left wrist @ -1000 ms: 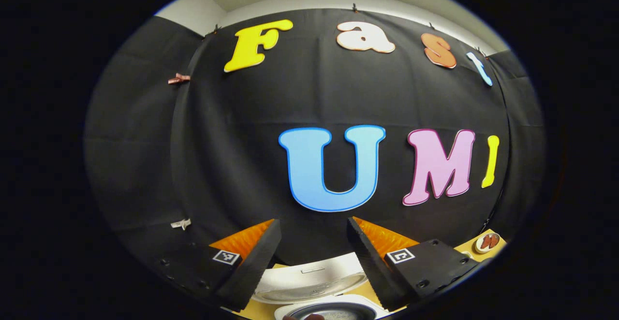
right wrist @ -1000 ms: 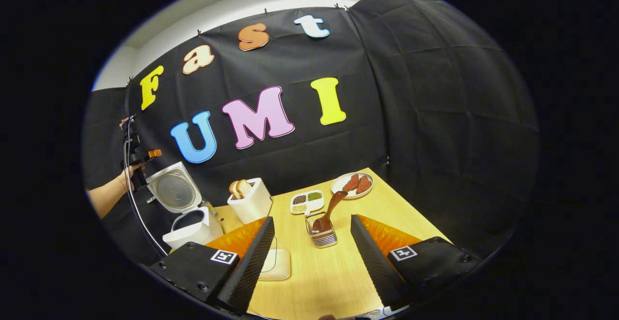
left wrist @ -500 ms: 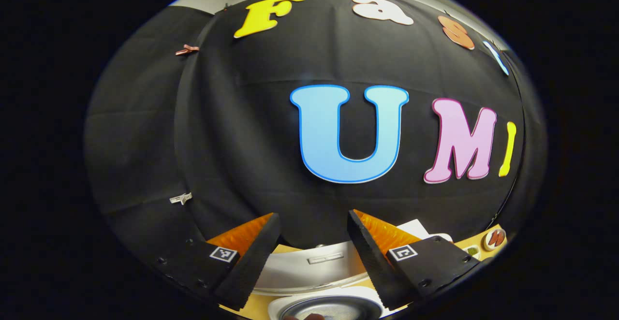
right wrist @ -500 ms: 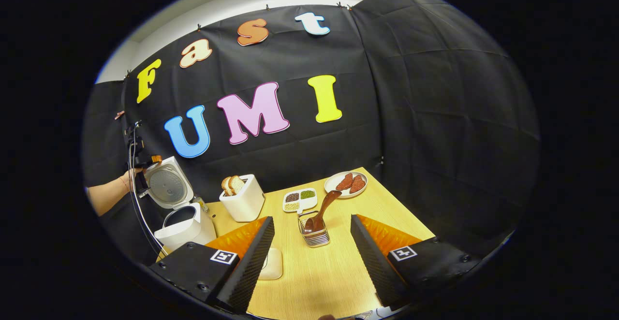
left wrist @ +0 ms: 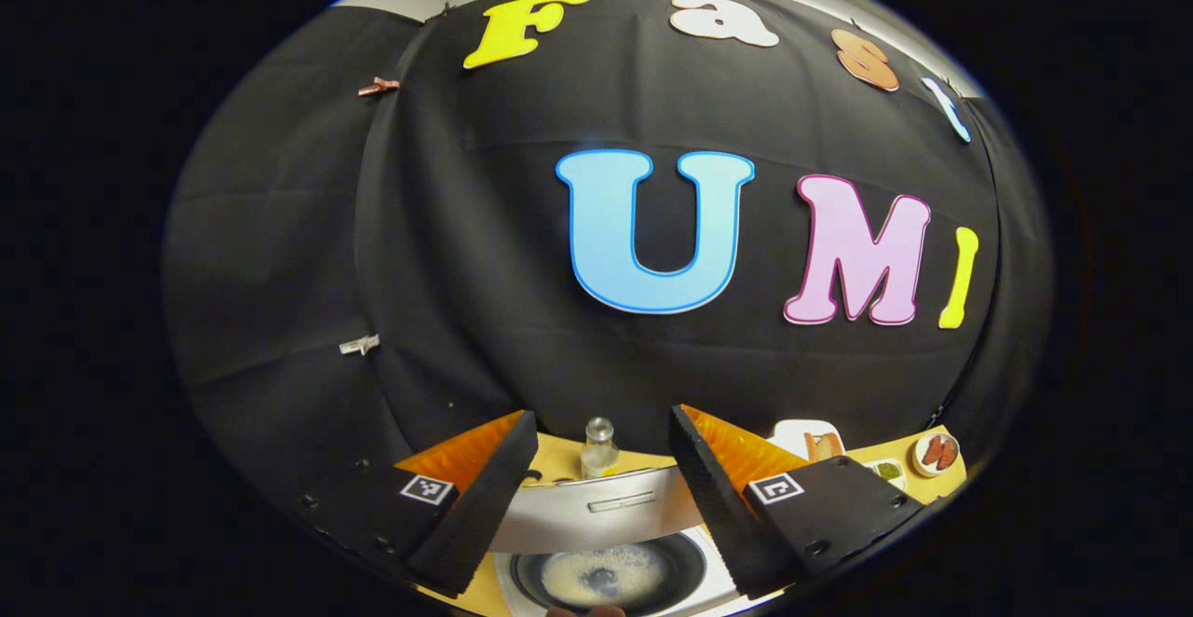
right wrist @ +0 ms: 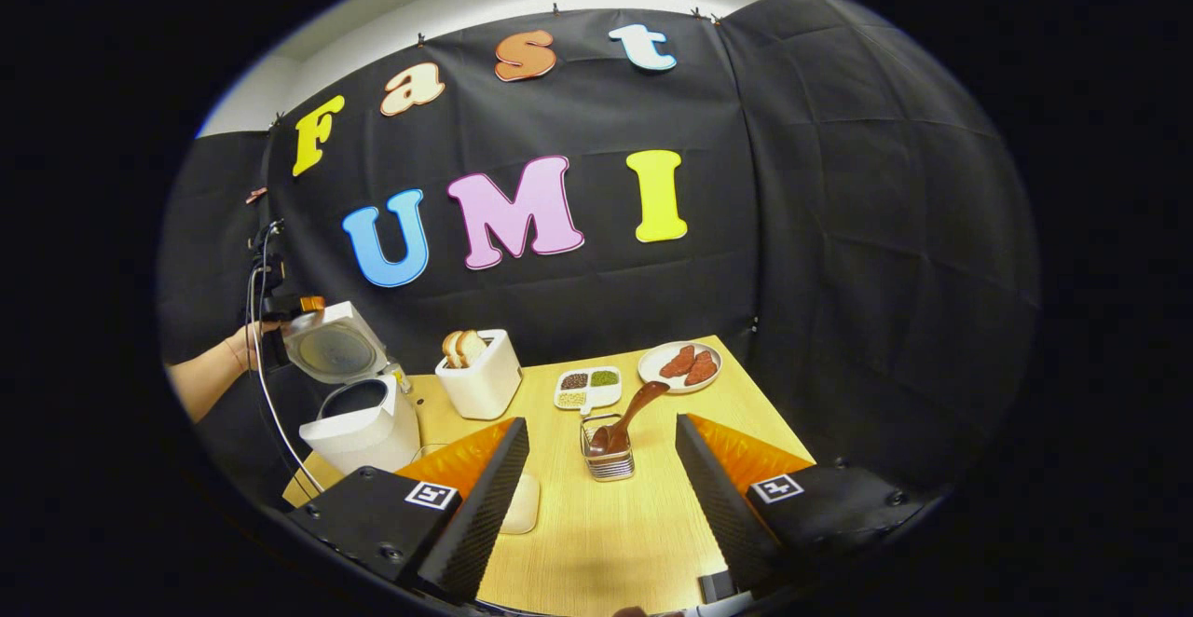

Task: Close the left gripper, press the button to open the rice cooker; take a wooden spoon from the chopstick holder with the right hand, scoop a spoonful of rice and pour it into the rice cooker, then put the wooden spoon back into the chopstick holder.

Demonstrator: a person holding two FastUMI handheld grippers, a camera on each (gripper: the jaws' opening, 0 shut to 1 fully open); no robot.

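Note:
The white rice cooker [right wrist: 359, 431] stands at the table's left with its lid [right wrist: 331, 351] up and tilted forward over the pot. My left gripper [right wrist: 296, 308], held by a hand [right wrist: 228, 351], is at the lid's top edge. In the left gripper view the left gripper [left wrist: 601, 414] is open, with the lid's rim [left wrist: 596, 513] between and below its fingers and the pot [left wrist: 606, 575] holding some rice underneath. The wooden spoon [right wrist: 636, 407] leans in the wire chopstick holder [right wrist: 606, 460] at mid-table. My right gripper [right wrist: 601, 426] is open and empty, short of the holder.
On the wooden table [right wrist: 606, 542] are a white toaster [right wrist: 480, 379] with bread, a divided dish of grains [right wrist: 587, 389], a plate of sausages [right wrist: 680, 365] and a flat white dish [right wrist: 522, 505] near my right gripper's left finger. A small bottle [left wrist: 599, 449] stands behind the cooker.
The cooker's lid has tipped forward from its upright position, with the left gripper staying at its top edge. The left view now looks down into the pot. The right gripper stayed open, hardly moving.

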